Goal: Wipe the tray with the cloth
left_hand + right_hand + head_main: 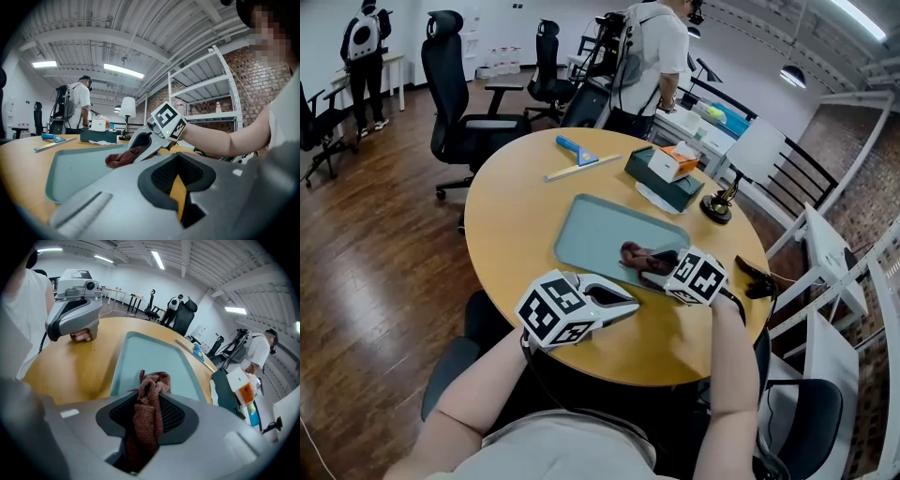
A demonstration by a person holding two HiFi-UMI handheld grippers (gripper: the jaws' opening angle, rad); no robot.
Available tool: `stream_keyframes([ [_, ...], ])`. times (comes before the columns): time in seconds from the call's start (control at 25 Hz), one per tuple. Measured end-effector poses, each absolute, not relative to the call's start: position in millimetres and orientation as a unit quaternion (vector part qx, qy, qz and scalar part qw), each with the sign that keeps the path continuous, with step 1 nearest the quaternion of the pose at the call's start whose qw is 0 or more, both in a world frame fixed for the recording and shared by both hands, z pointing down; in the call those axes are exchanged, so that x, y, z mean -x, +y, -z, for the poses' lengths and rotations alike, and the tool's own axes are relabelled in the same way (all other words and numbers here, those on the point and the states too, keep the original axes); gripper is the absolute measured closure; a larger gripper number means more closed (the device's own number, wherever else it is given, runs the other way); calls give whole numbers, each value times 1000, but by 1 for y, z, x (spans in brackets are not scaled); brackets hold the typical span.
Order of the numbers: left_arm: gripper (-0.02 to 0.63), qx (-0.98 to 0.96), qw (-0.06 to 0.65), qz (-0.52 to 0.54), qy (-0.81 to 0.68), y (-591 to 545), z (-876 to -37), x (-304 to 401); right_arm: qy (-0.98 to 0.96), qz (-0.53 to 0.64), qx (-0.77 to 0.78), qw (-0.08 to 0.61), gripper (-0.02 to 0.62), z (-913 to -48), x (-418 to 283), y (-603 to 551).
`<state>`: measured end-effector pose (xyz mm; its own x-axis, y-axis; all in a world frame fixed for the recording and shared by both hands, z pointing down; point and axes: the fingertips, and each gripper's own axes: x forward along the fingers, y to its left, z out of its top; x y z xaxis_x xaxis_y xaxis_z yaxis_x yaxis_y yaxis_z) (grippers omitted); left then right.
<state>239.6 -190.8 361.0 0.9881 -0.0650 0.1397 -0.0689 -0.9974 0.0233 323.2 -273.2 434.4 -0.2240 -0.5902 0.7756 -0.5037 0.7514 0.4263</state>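
**A:** Right gripper (149,404) is clamped on the cloth (152,380), a bunched brown wad whose free end is down on the tray (154,352), near its close edge.

**B:** Soft, light and limp, I'd judge. A grip mid-bunch should hold and leave enough loose to drag flat.

**A:** And the tray?

**B:** Smooth, probably light, so it might slide on the table (516,216). Left gripper (623,305) rests closed and empty just beside it.

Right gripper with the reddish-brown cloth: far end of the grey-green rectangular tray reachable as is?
Likely yes: beyond the reddish-brown cloth the grey-green tray is bare, the left gripper sits off it, so the right gripper looks unobstructed.
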Motion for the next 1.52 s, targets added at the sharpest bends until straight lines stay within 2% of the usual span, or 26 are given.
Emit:
stream_keyframes([
  [0.92,284,-996,12,-75,-35,-192,-364,-247,-697,25,-458,551,471,-442,-421,-380],
  [1.52,284,-996,11,-76,-39,-188,-363,-241,-719,40,-434,542,471,-441,-370,-389],
])
